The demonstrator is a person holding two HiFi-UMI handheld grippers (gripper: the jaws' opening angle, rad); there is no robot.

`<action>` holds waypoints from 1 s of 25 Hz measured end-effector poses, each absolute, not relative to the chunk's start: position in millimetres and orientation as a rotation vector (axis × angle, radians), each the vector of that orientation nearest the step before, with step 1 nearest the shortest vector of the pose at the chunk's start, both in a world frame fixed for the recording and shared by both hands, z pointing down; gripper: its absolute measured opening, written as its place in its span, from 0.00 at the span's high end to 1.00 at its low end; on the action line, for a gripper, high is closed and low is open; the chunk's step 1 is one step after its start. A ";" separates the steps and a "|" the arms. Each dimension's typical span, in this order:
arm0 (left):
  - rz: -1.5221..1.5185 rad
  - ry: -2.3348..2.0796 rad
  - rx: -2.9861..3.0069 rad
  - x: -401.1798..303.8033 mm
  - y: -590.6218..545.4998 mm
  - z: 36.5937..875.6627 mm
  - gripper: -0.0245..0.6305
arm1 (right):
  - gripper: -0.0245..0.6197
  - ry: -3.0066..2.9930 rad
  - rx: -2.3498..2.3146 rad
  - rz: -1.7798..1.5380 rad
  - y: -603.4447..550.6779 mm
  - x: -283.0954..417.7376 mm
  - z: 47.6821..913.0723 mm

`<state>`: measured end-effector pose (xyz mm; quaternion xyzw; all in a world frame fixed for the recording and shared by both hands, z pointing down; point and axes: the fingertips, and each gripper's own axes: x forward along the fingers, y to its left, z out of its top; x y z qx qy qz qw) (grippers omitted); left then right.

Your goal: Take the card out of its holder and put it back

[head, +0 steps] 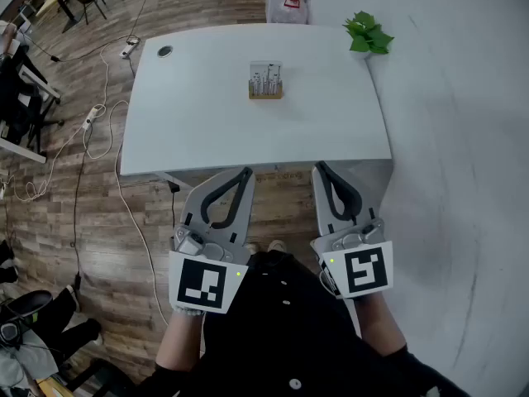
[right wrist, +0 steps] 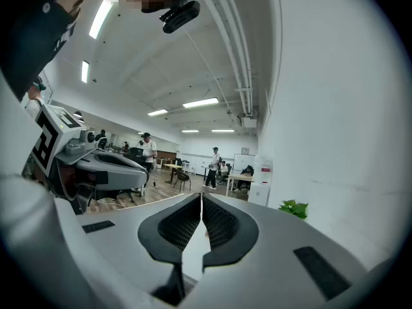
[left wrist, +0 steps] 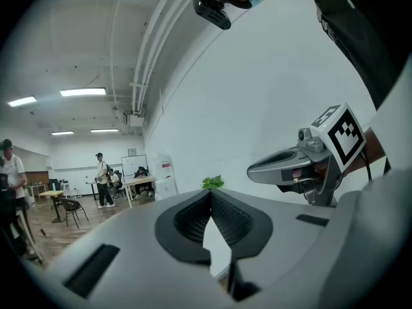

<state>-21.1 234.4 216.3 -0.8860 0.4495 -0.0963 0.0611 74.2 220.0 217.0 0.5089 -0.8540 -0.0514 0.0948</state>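
My left tongs (head: 247,173) and right tongs (head: 319,167) are pressed together, empty, near the tabletop (head: 207,126) where the card (head: 265,75) stands in its holder (head: 265,94).

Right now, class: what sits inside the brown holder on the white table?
A card stands upright in the holder. The holder covers its bottom edge, so that part cannot be seen.

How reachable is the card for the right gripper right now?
Probably yes. The right gripper hangs just short of the table; the card stands in its holder mid-table, with nothing standing between. Its jaws are shut, so they'd need opening first.
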 end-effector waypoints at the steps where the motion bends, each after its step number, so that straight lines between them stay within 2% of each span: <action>1: -0.290 1.359 -2.681 -21.9 234.3 216.9 0.94 | 0.89 -2.531 1.509 -0.152 219.9 73.2 217.6; 25: -0.265 1.330 -2.683 -49.2 229.9 214.5 0.94 | 0.89 -2.488 1.546 -0.150 219.6 49.5 218.4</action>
